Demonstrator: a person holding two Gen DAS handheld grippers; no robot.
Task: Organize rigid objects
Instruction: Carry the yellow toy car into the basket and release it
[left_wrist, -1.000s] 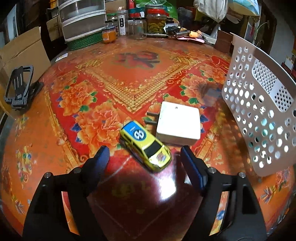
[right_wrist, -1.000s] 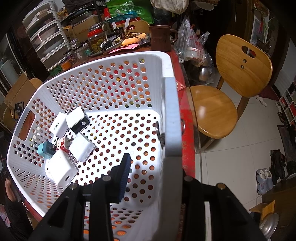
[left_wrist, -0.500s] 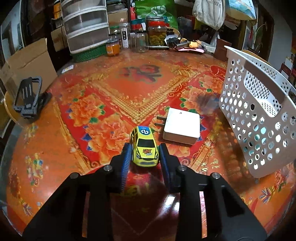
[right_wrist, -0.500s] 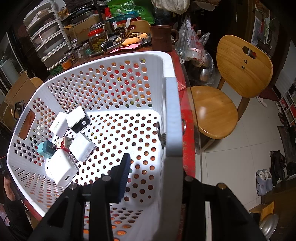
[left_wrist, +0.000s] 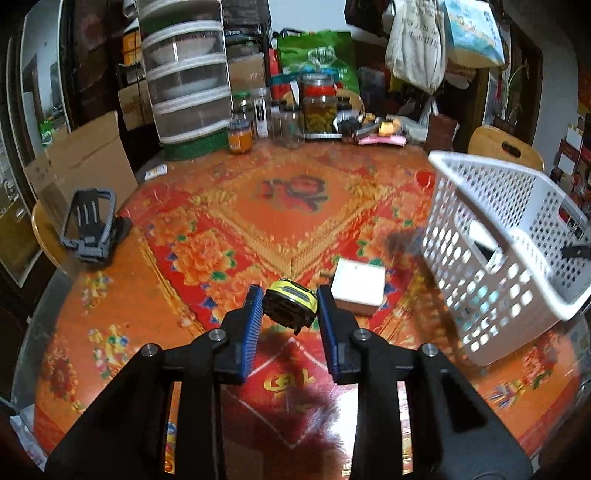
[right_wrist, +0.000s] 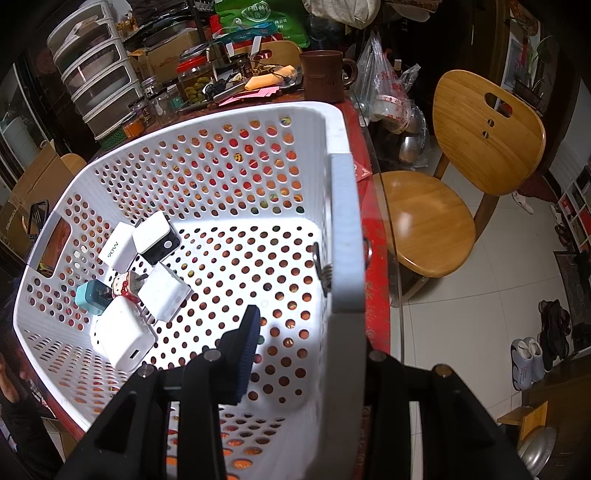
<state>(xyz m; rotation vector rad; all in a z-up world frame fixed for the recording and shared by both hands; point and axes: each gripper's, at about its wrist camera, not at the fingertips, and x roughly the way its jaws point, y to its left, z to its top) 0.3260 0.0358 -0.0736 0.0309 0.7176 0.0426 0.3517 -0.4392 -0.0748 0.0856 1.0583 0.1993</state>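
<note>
In the left wrist view my left gripper (left_wrist: 290, 304) is shut on a yellow toy car (left_wrist: 290, 306), held off the red flowered tabletop (left_wrist: 184, 258) with its underside toward the camera. A white charger block (left_wrist: 357, 287) lies on the table just beyond it. The white perforated basket (left_wrist: 495, 236) stands tilted at the right. In the right wrist view my right gripper (right_wrist: 299, 332) is shut on the basket's near wall (right_wrist: 345, 236), one finger inside and one outside. Several chargers (right_wrist: 147, 273) lie in the basket's left corner.
A black folding stand (left_wrist: 88, 225) sits at the table's left edge. Jars, a stack of clear drawers (left_wrist: 184, 77) and clutter line the far side. A brown mug (right_wrist: 325, 75) stands behind the basket. A wooden chair (right_wrist: 461, 177) is beside the table on the right.
My left gripper closed on the yellow car and lifted it off the table, tipping its underside into view. The right gripper and basket stayed still.
</note>
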